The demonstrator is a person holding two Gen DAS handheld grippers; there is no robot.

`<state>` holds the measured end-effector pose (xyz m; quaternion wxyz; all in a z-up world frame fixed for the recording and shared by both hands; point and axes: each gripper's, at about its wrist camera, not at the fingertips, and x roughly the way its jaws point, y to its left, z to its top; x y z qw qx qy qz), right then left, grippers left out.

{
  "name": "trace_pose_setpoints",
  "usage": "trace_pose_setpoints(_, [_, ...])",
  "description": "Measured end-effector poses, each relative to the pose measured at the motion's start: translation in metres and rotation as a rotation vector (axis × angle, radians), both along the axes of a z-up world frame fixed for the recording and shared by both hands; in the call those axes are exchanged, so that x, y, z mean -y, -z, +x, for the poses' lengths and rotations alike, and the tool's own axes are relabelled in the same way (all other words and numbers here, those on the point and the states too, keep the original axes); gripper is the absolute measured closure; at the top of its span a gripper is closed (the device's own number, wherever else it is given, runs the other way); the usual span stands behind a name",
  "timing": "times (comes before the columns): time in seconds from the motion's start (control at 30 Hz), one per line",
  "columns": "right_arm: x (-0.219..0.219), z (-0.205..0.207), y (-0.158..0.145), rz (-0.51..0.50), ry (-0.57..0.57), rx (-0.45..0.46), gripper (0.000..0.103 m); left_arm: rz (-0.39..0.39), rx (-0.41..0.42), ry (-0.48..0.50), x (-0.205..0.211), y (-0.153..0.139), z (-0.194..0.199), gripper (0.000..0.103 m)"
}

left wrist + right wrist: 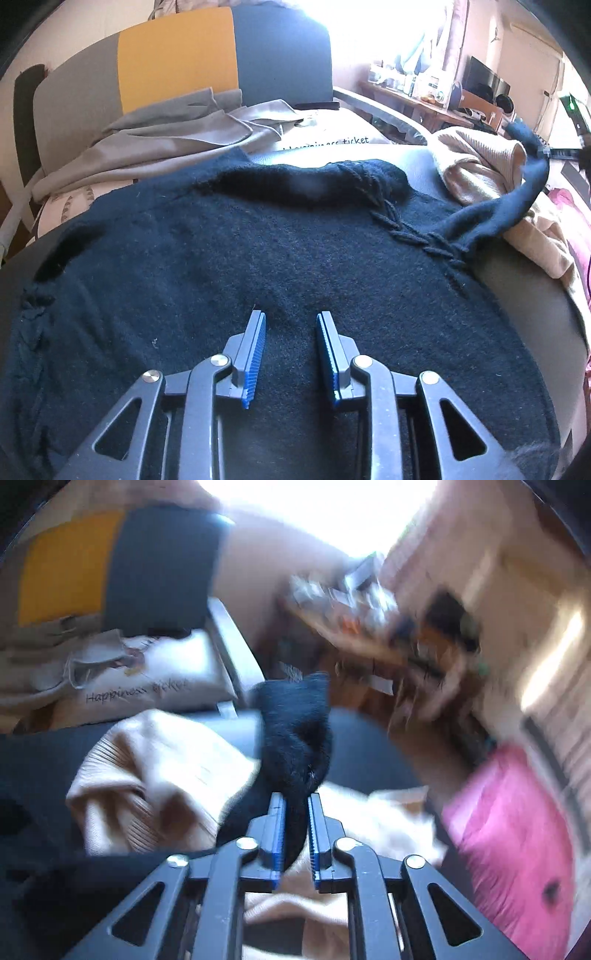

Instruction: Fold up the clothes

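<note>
A dark navy knit sweater (229,258) lies spread flat over a grey cushioned surface, its neckline toward the far side. My left gripper (290,315) hovers open just above the sweater's body, nothing between its blue pads. One sleeve (517,199) rises off to the right, lifted in the air. In the right wrist view that navy sleeve (295,731) is pinched between the blue pads of my right gripper (296,798), which is shut on it above a beige garment. The right wrist view is motion-blurred.
A beige ribbed garment (476,166) and pink cloth (517,834) lie at the right. Grey clothes (155,140) and a printed cushion (332,136) sit behind the sweater against a yellow and grey backrest (177,55). A cluttered shelf (424,96) stands beyond.
</note>
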<state>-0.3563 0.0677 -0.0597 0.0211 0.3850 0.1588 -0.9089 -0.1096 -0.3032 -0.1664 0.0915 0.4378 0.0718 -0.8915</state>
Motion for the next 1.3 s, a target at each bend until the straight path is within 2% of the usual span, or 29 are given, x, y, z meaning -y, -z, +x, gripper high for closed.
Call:
trace_pose_setpoints(0.03, [-0.01,-0.001,0.002,-0.038,0.018,0.008,0.077,-0.001,0.005,0.002,0.0,-0.001,0.0,0.074])
trace_pose_setpoints(0.1, [-0.017,0.012,-0.006,-0.097,0.02,-0.038,0.064,0.018,0.032,-0.01,0.001,-0.006,0.001,0.074])
trace_pose_setpoints(0.13, [-0.016,0.021,-0.013,-0.13,0.001,-0.065,0.063,0.035,0.036,-0.014,0.003,-0.008,0.004,0.075])
trace_pose_setpoints(0.17, [-0.009,0.031,-0.02,-0.157,-0.039,-0.086,0.059,0.05,0.028,-0.019,0.003,-0.011,0.013,0.075])
trace_pose_setpoints(0.23, [0.014,0.053,-0.031,-0.197,-0.14,-0.116,0.046,0.078,0.01,-0.029,0.004,-0.016,0.033,0.075])
trace_pose_setpoints(0.27, [0.028,0.069,-0.034,-0.215,-0.204,-0.115,0.033,0.091,0.001,-0.034,0.007,-0.018,0.046,0.075])
trace_pose_setpoints(0.3, [0.044,0.088,-0.033,-0.236,-0.273,-0.102,0.027,0.11,-0.006,-0.048,0.011,-0.019,0.063,0.075])
trace_pose_setpoints(0.37, [0.079,0.123,-0.027,-0.279,-0.409,-0.042,0.027,0.161,-0.022,-0.084,0.012,-0.023,0.1,0.075])
trace_pose_setpoints(0.5, [0.147,0.197,0.01,-0.415,-0.623,0.172,0.027,0.223,-0.06,-0.207,0.013,-0.034,0.186,0.075])
trace_pose_setpoints(0.57, [0.18,0.236,0.033,-0.487,-0.697,0.279,0.027,0.201,-0.064,-0.298,0.024,-0.039,0.239,0.075])
trace_pose_setpoints(0.67, [0.224,0.289,0.068,-0.52,-0.766,0.375,0.026,0.166,-0.052,-0.418,0.041,-0.042,0.314,0.074])
trace_pose_setpoints(0.83, [0.245,0.321,0.094,-0.343,-0.783,0.268,0.026,0.258,-0.095,-0.578,0.068,-0.031,0.411,0.07])
trace_pose_setpoints(0.9, [0.252,0.333,0.104,-0.27,-0.786,0.22,0.023,0.289,-0.11,-0.626,0.075,-0.023,0.441,0.064])
trace_pose_setpoints(0.93, [0.254,0.335,0.107,-0.247,-0.785,0.21,0.02,0.309,-0.107,-0.631,0.077,-0.017,0.445,0.064])
trace_pose_setpoints(0.97, [0.255,0.335,0.109,-0.238,-0.785,0.216,0.012,0.347,-0.101,-0.63,0.079,-0.011,0.444,0.064])
trace_pose_setpoints(1.0, [0.256,0.337,0.111,-0.229,-0.788,0.219,0.007,0.414,-0.118,-0.628,0.083,-0.005,0.442,0.064])
trace_pose_setpoints(1.07, [0.264,0.34,0.115,-0.179,-0.796,0.213,0.003,0.556,-0.16,-0.623,0.089,0.004,0.439,0.063])
trace_pose_setpoints(1.13, [0.269,0.345,0.117,-0.131,-0.796,0.194,0.0,0.625,-0.201,-0.609,0.095,0.005,0.426,0.058])
trace_pose_setpoints(1.23, [0.265,0.341,0.116,-0.154,-0.792,0.205,0.0,0.52,-0.122,-0.646,0.101,0.006,0.397,0.057])
trace_pose_setpoints(1.3, [0.262,0.341,0.117,-0.16,-0.791,0.206,0.0,0.467,-0.098,-0.636,0.102,0.002,0.383,0.057])
